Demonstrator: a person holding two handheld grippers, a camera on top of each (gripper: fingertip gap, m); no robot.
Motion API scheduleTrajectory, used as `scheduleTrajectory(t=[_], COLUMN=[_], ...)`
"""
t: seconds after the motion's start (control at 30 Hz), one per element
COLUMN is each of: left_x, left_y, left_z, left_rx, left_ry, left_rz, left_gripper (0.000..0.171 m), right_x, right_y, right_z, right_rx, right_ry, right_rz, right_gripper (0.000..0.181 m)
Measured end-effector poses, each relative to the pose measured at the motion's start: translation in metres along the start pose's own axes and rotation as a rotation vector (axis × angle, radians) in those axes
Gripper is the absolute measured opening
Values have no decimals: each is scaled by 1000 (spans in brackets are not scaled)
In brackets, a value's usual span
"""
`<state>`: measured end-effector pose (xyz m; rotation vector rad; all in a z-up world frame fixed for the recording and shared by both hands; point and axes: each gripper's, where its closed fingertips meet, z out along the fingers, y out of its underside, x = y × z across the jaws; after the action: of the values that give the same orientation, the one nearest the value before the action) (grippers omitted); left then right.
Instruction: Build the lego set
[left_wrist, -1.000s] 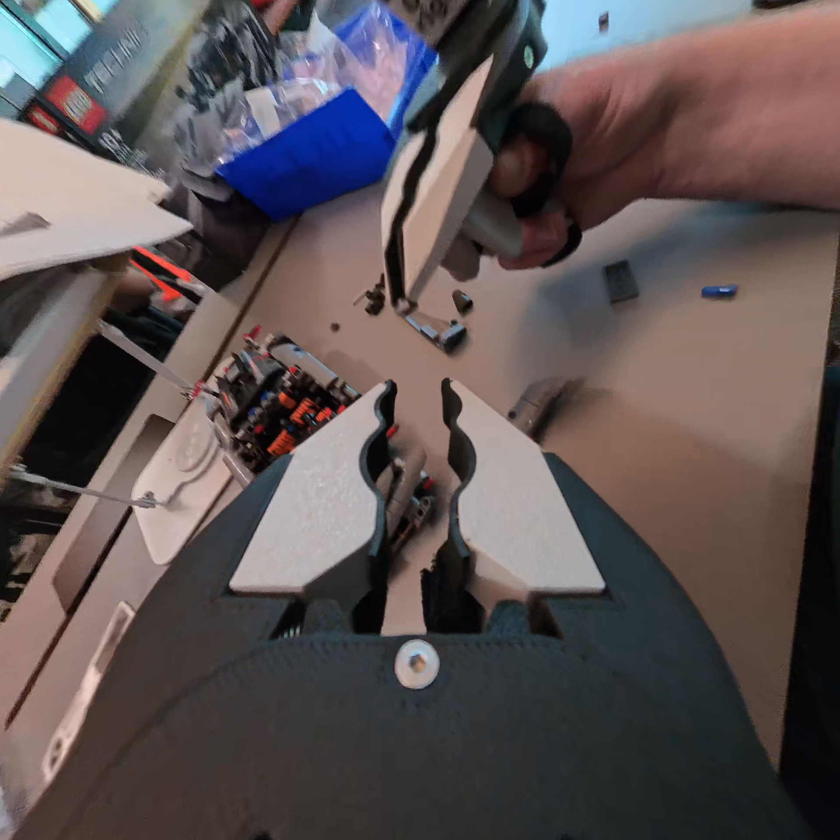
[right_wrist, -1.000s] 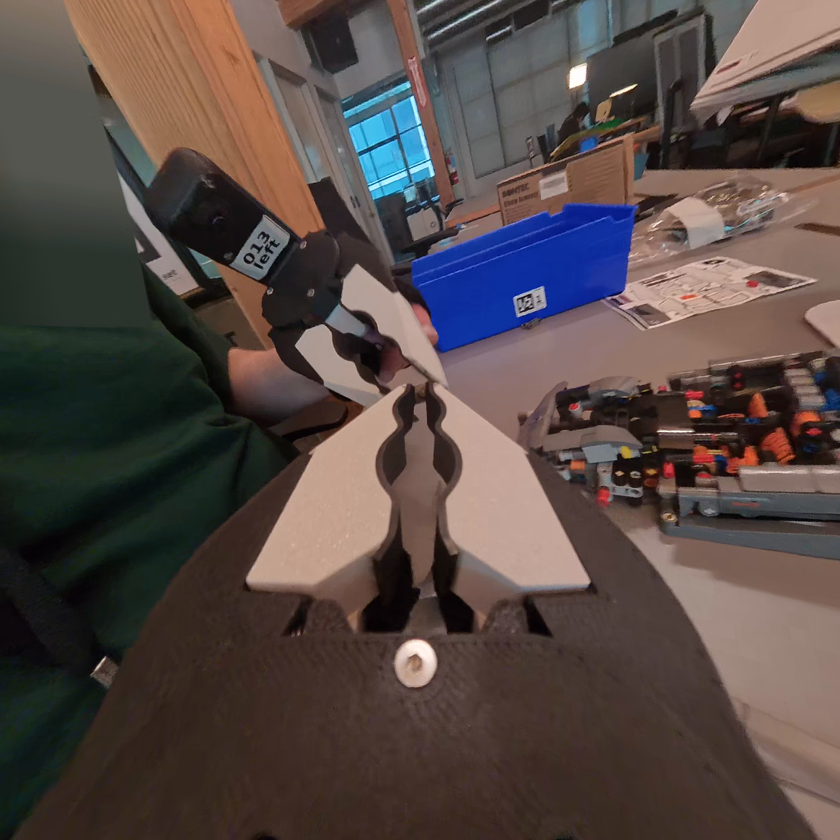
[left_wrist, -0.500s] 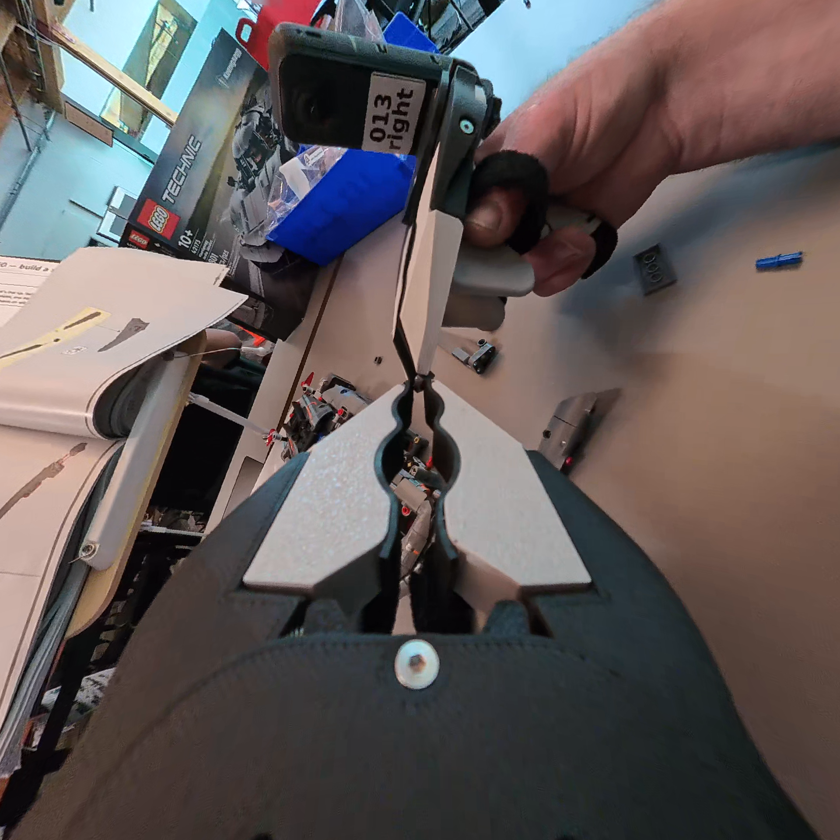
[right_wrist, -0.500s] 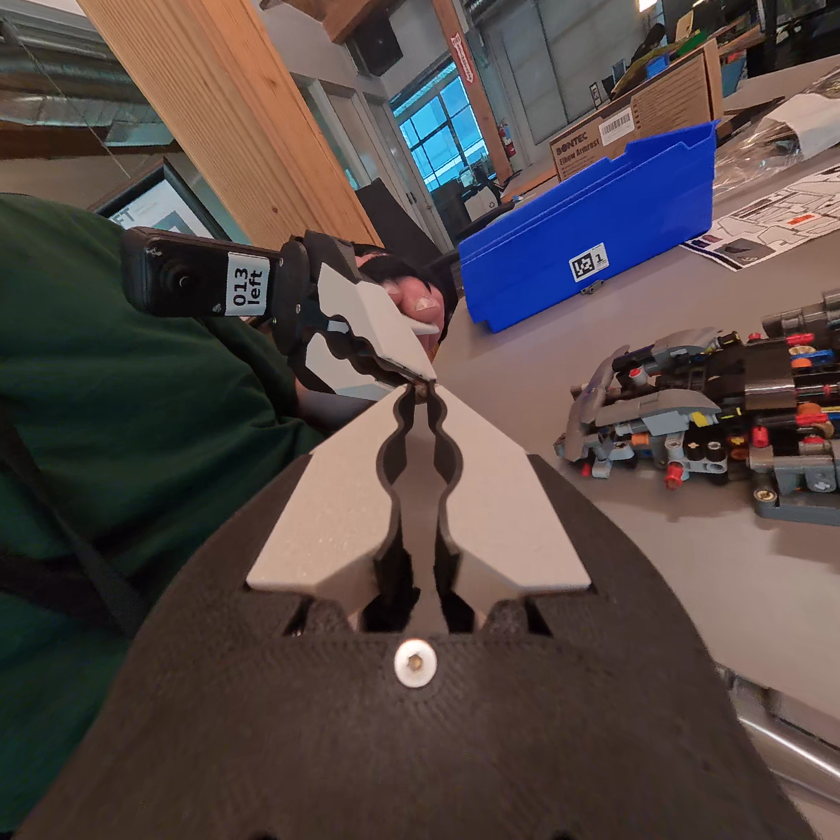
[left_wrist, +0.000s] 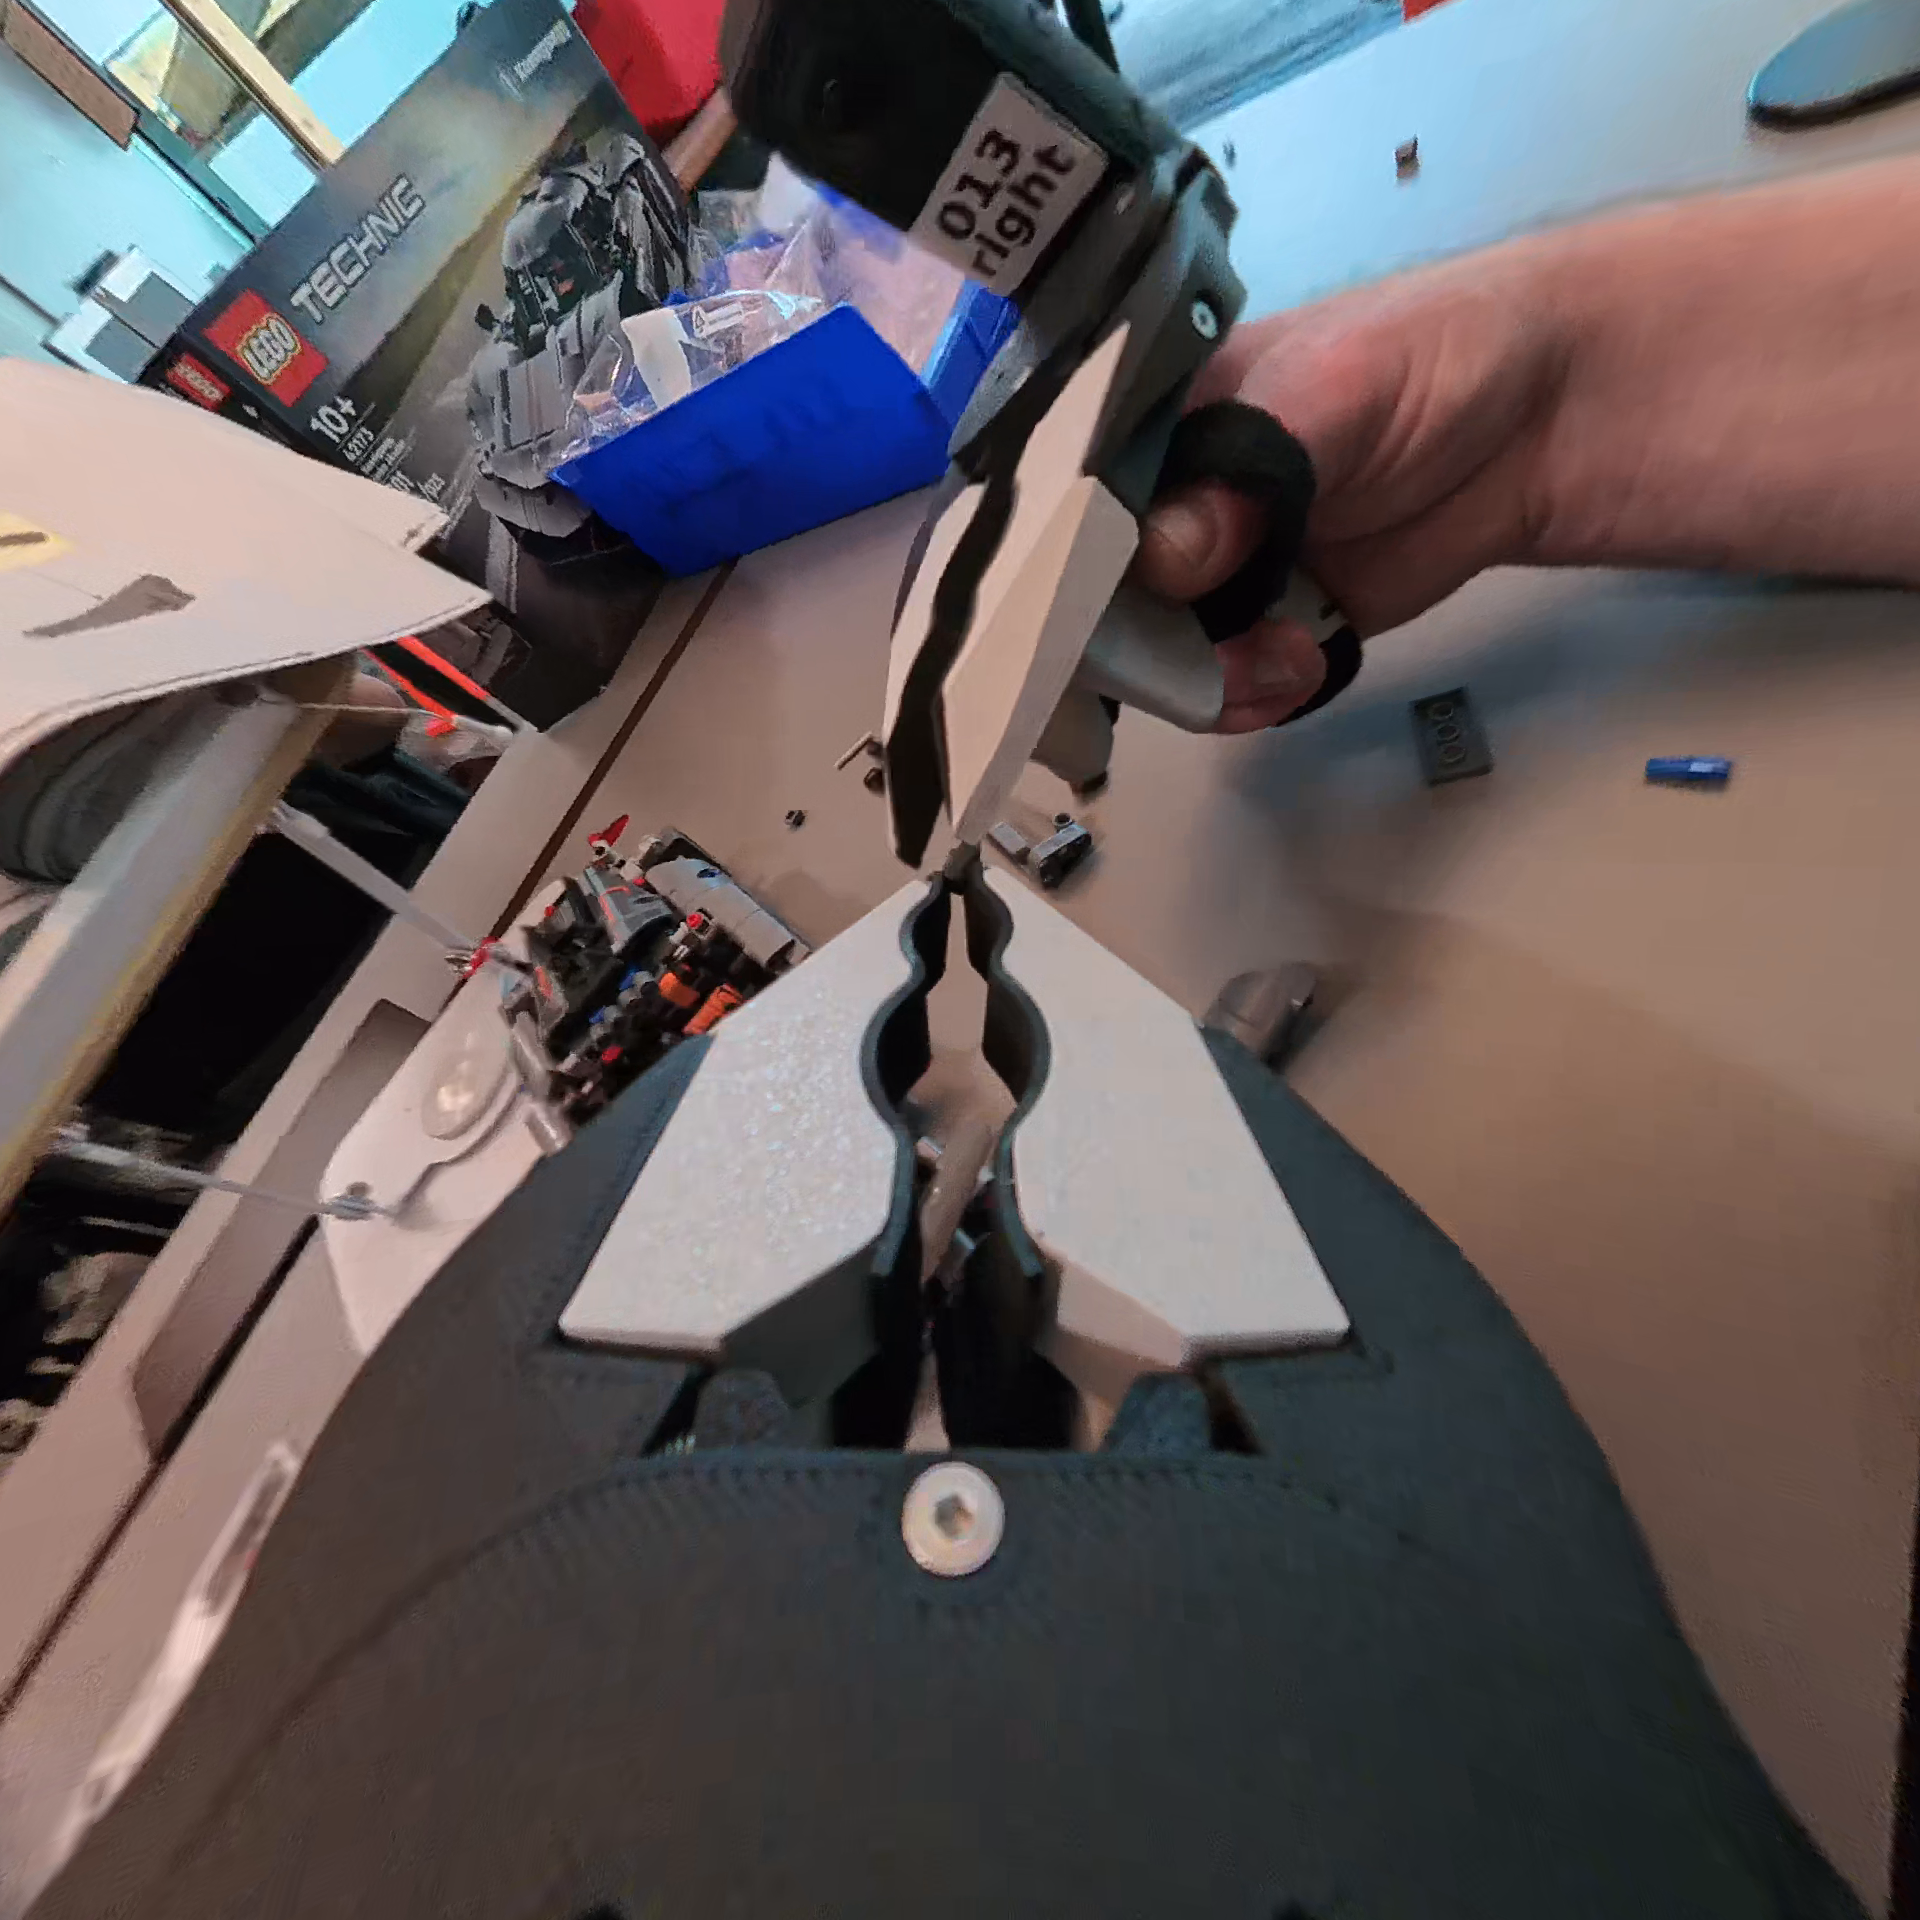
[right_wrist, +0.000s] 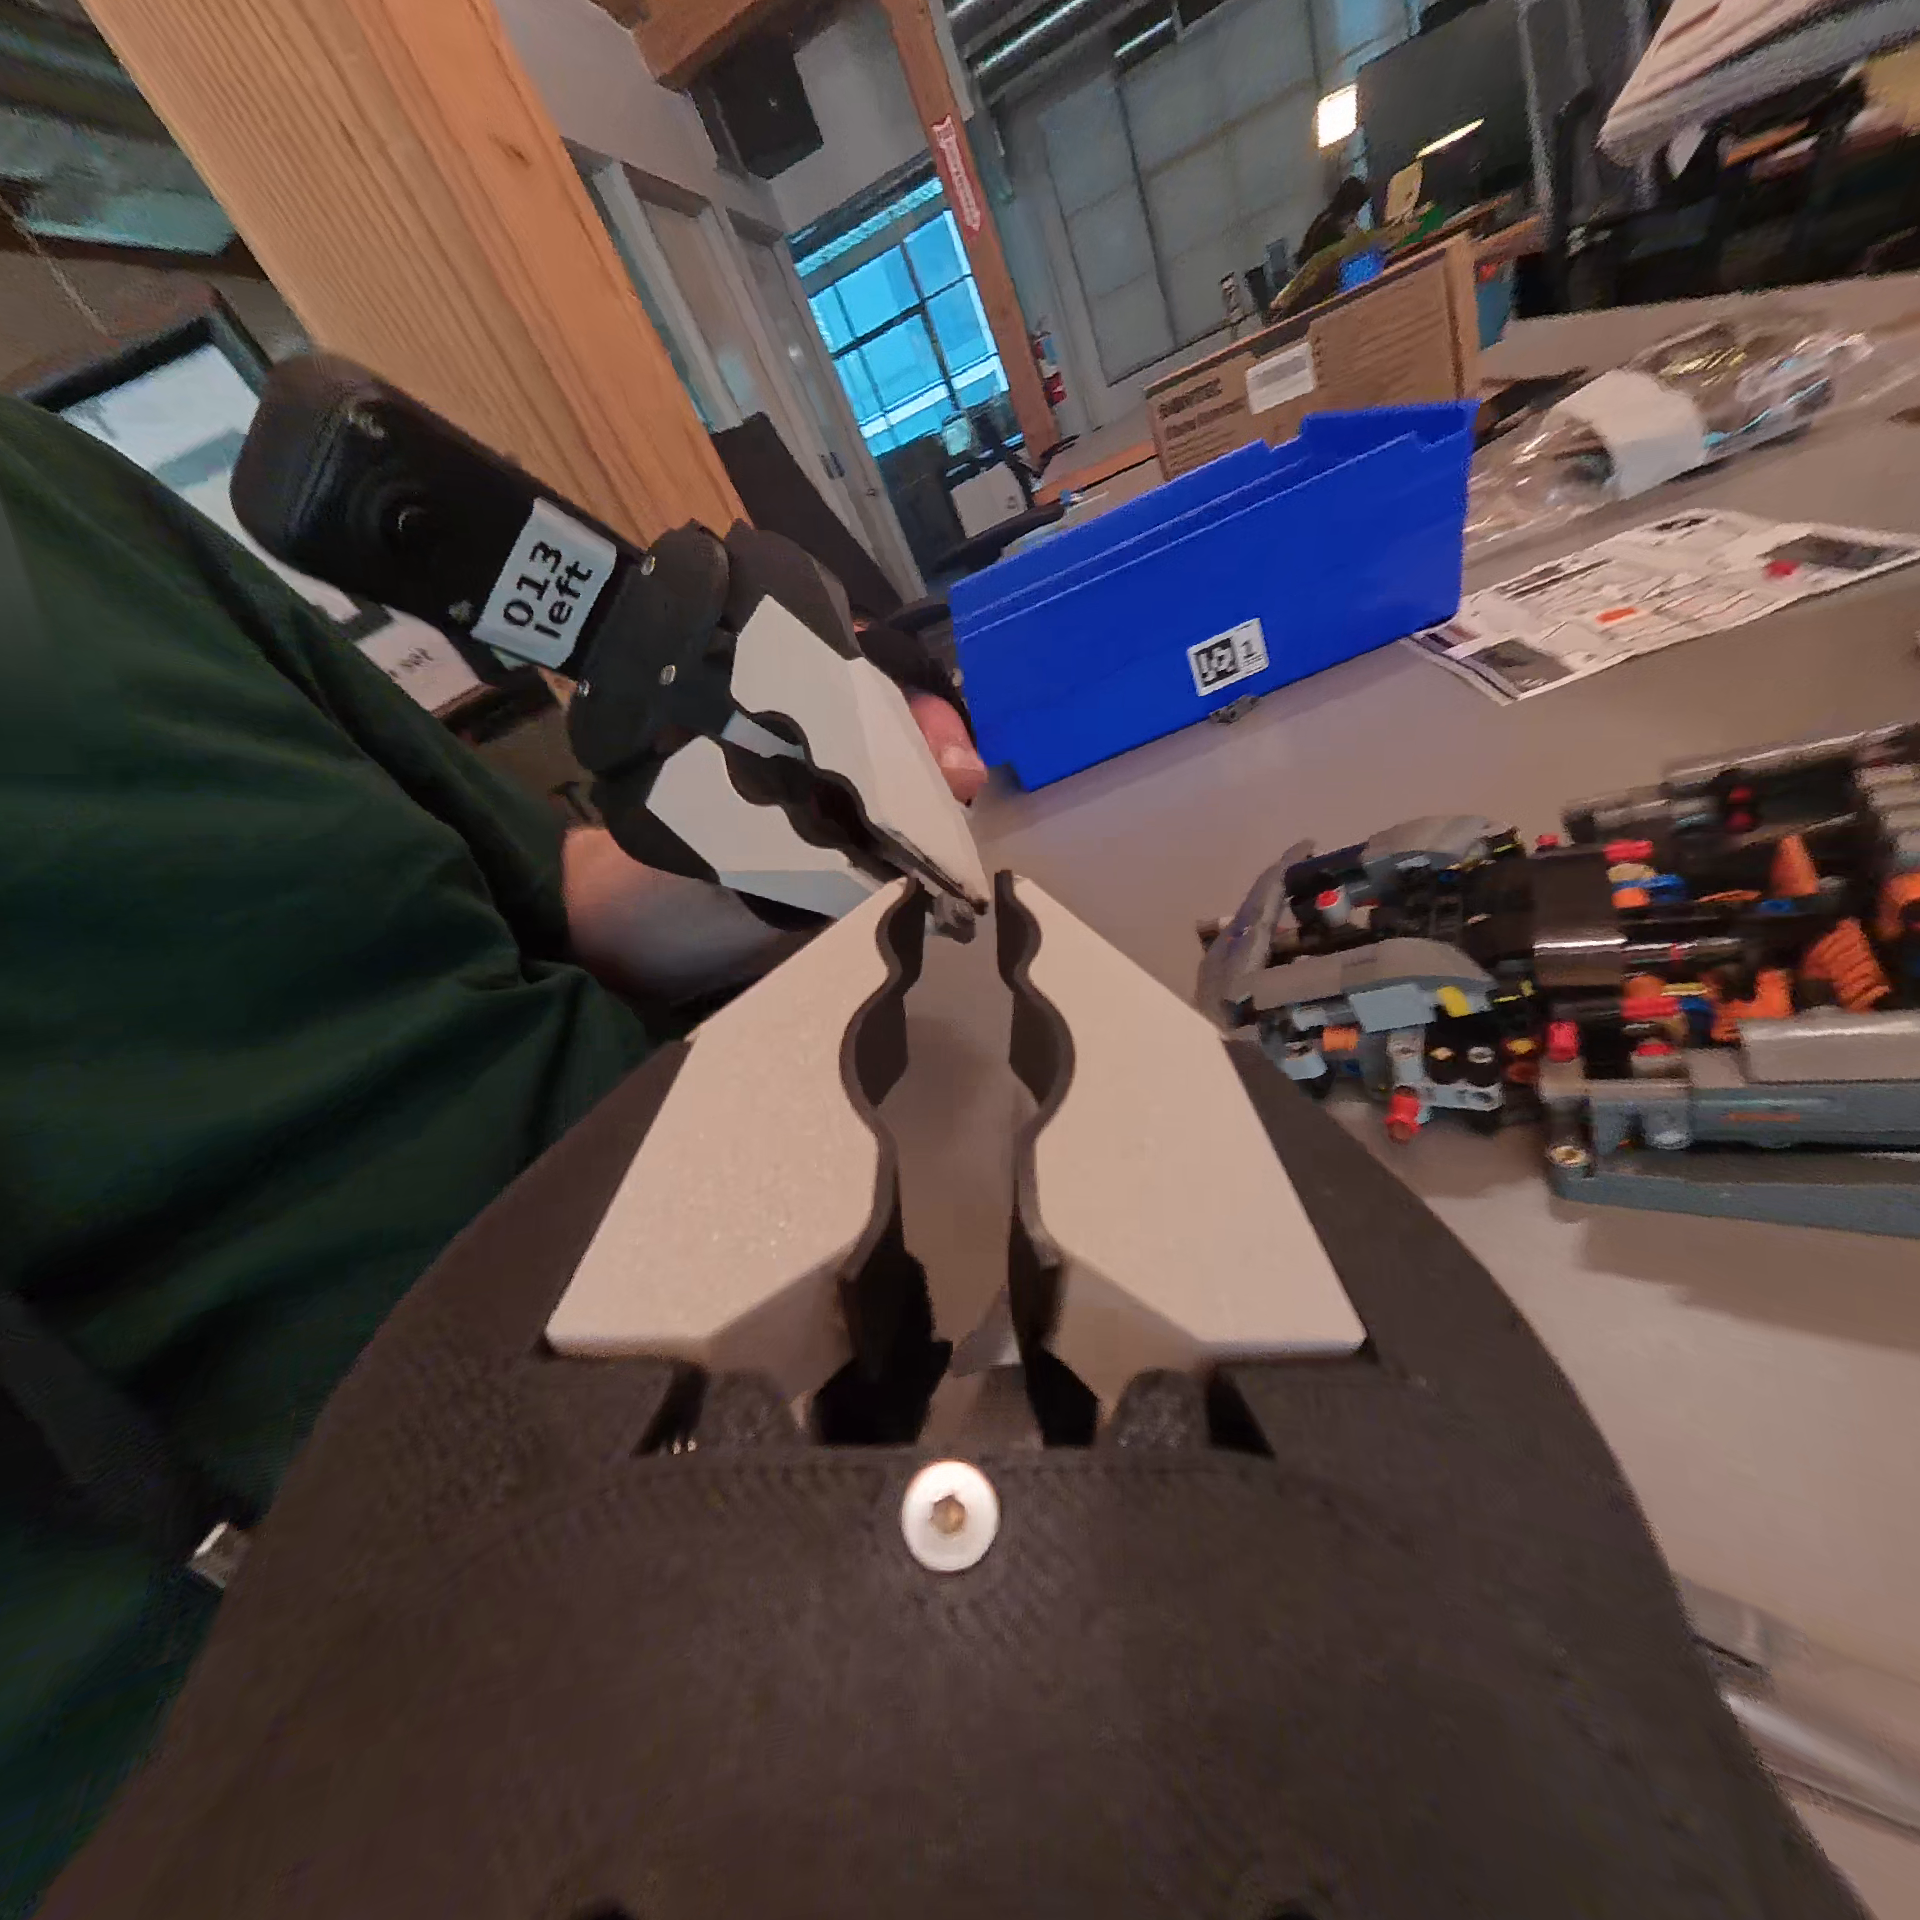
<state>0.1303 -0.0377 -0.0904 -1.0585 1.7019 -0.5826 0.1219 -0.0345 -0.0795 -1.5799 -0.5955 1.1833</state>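
My left gripper is held above the table and shut on a small dark lego piece at its tips. In the right wrist view the left gripper reaches in from the left, and its tips sit between my right fingertips. My right gripper is slightly open around them. In the left wrist view the right gripper comes down from above, tip to tip with the left. The partly built lego model lies on the table to the left and also shows in the right wrist view.
A blue bin and the lego box stand at the back. An open instruction book sits on a stand at left. Loose parts lie on the table: a dark plate, a blue pin, a grey panel. Less than 4 cm separates the two grippers' tips. Left tips and right tips are each some 20 cm from the partly built lego model.
The left gripper closed and rose to meet the right gripper's tips. The right gripper, shut on the small piece before, has opened, and the left gripper now holds the piece.
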Motion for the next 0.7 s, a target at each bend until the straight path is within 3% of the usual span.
scheduleTrajectory(t=[0.27,0.7], left_x=[-7,1], left_y=[-7,-3], left_z=[-6,-4], left_rx=[96,53], left_ry=[110,143], left_rz=[-257,-217], left_gripper=[1,1], right_x=[-3,-3], right_y=[-4,-2], right_z=[0,3], right_rx=[-38,-61], right_ry=[136,164], right_rz=[-309,-360], right_gripper=[2,1])
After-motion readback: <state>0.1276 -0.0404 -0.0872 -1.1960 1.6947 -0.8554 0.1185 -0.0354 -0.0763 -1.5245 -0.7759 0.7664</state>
